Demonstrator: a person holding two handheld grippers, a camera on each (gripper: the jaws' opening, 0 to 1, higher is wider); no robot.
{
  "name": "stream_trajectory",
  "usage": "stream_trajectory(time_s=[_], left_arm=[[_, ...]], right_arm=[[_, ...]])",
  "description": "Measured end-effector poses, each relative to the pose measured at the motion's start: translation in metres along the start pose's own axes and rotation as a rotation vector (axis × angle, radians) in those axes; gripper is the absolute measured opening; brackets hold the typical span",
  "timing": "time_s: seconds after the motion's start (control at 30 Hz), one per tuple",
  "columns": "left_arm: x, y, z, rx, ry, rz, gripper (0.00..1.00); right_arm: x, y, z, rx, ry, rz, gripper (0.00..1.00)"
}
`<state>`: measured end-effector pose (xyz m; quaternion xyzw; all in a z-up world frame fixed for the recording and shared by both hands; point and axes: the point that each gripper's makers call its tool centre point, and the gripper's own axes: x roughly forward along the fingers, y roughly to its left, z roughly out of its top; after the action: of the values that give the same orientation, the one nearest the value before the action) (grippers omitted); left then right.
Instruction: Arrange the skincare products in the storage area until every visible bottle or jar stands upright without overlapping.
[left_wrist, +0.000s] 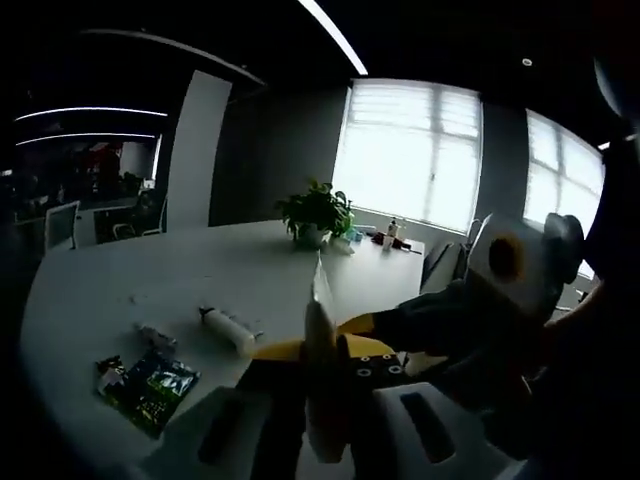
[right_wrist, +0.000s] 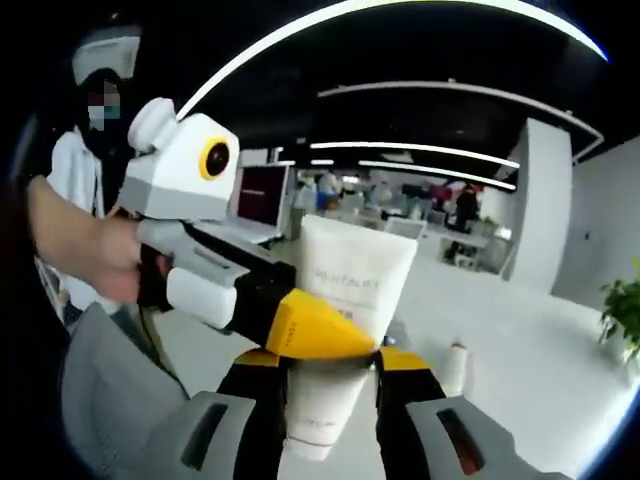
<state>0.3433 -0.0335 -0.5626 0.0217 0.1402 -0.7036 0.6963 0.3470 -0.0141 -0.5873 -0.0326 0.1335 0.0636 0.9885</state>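
A white cream tube (right_wrist: 350, 285) is held up in the air above the table. My right gripper (right_wrist: 330, 362) grips its lower part between the yellow-tipped jaws. My left gripper (right_wrist: 335, 335) reaches in from the left, one yellow jaw lying flat across the tube's front. In the left gripper view the tube (left_wrist: 322, 340) shows edge-on between my left gripper (left_wrist: 322, 352) jaws, and the right gripper (left_wrist: 362, 328) comes in from the right. On the white table (left_wrist: 120, 275) lie a white bottle (left_wrist: 228, 328) on its side, a small tube (left_wrist: 155, 337) and a dark green sachet (left_wrist: 150, 385).
A potted plant (left_wrist: 315, 212) and a few small bottles (left_wrist: 390, 235) stand at the table's far side. Another small white bottle (right_wrist: 455, 368) sits on the table in the right gripper view. A person's hand (right_wrist: 100, 250) holds the left gripper. Chairs surround the table.
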Motion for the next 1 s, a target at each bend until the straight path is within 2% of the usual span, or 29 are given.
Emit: stream_trajectory(time_s=[0.07,0.1,0.13,0.2,0.27,0.4,0.43,0.57,0.67,0.77,1.0], left_arm=[[-0.002,-0.001,-0.001,0.010,0.010,-0.012,0.09],[-0.003,-0.001,-0.001,-0.001,0.013,-0.026,0.09],[-0.005,-0.004,0.001,-0.016,0.014,-0.050,0.09],[-0.008,-0.008,0.009,-0.009,-0.003,-0.083,0.09],[-0.011,-0.010,0.014,0.006,-0.010,-0.096,0.09],[-0.020,-0.021,0.028,0.060,-0.009,-0.190,0.09],[-0.022,-0.021,0.032,0.099,-0.014,-0.199,0.09],[-0.031,-0.024,0.040,0.118,-0.020,-0.246,0.09],[-0.036,-0.024,0.047,0.128,-0.033,-0.269,0.09],[-0.038,-0.022,0.049,0.137,-0.029,-0.278,0.09],[-0.042,-0.019,0.053,0.103,-0.039,-0.318,0.09]], right_arm=[[-0.002,0.005,0.000,-0.012,-0.005,0.047,0.30],[-0.004,0.010,0.004,-0.008,-0.029,0.091,0.34],[-0.005,0.010,0.006,0.016,-0.044,0.101,0.42],[-0.008,0.003,0.000,0.017,-0.011,0.118,0.49],[-0.014,0.000,-0.002,-0.006,0.009,0.169,0.48],[-0.030,0.010,0.006,0.018,0.004,0.371,0.52],[-0.032,0.009,0.007,0.018,0.018,0.398,0.54],[-0.039,-0.003,0.022,0.009,0.034,0.454,0.55],[-0.039,-0.004,0.032,-0.049,0.047,0.491,0.54],[-0.036,0.001,0.034,-0.087,0.072,0.510,0.54],[-0.027,0.016,0.031,-0.087,0.066,0.563,0.53]])
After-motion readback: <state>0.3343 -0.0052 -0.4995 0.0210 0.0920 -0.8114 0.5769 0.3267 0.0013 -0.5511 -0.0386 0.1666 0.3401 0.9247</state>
